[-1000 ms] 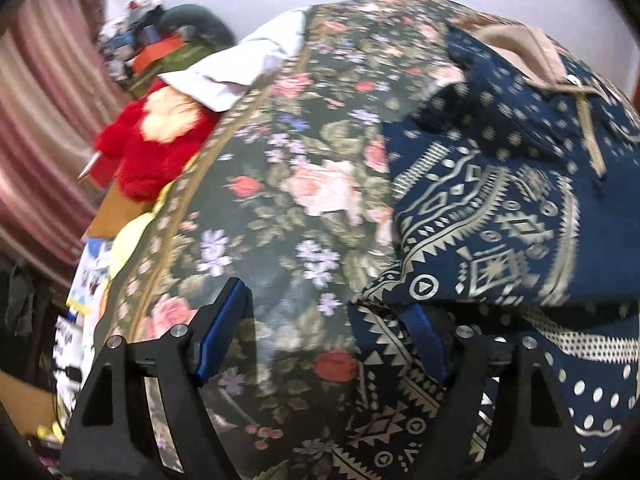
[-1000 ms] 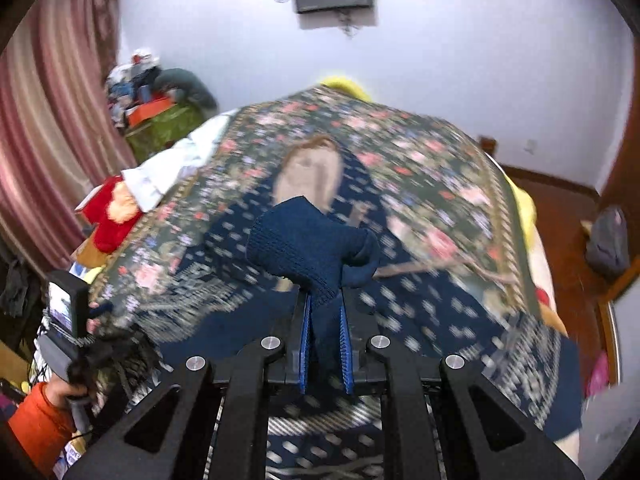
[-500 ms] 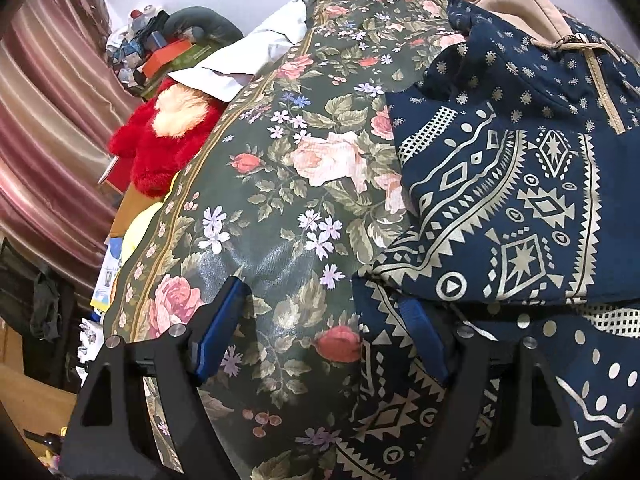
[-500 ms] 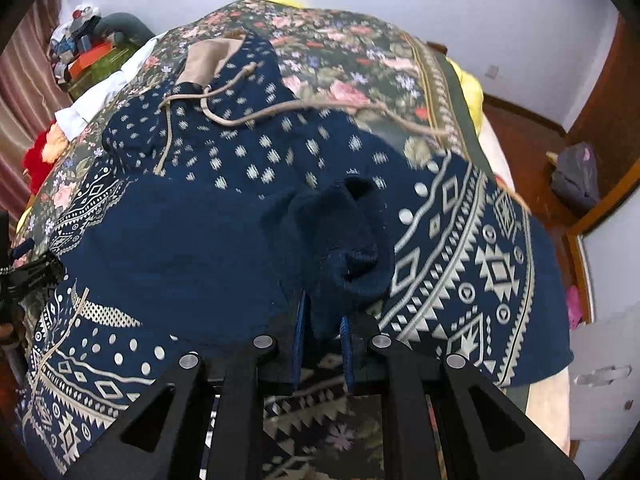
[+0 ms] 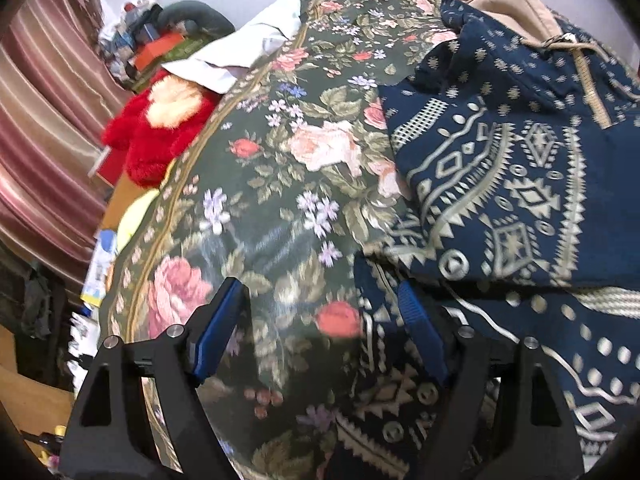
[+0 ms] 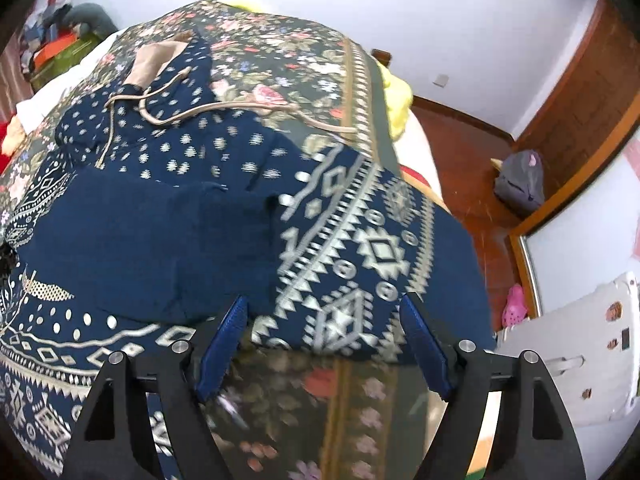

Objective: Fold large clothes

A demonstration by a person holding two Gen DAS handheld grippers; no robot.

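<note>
Blue-padded jaws of the right gripper stand wide apart at the bottom of its frame; they have just been opening, and nothing is between them now, with the navy patterned hoodie lying just beyond the tips. The dark cuff of the right sleeve rests across the middle of the garment, so by my reading the sleeve fold on this side has just been laid down and let go.

In the left wrist view, the left gripper is also spread open, empty, hovering over the edge where the hoodie's left sleeve, already folded in, meets the floral bedspread at mid-frame.

Both sleeves look folded inward, so the next move is likely to take the hem near the bottom of the frames, one gripper at each corner, and carry it up toward the hood at the upper left of the right view. That calls for closing on both layers together so the sleeves do not slide out.

Counted: two grippers, one hoodie, one tan drawstring trailing across the bedspread, one bedspread, one red plush toy at left.
</note>
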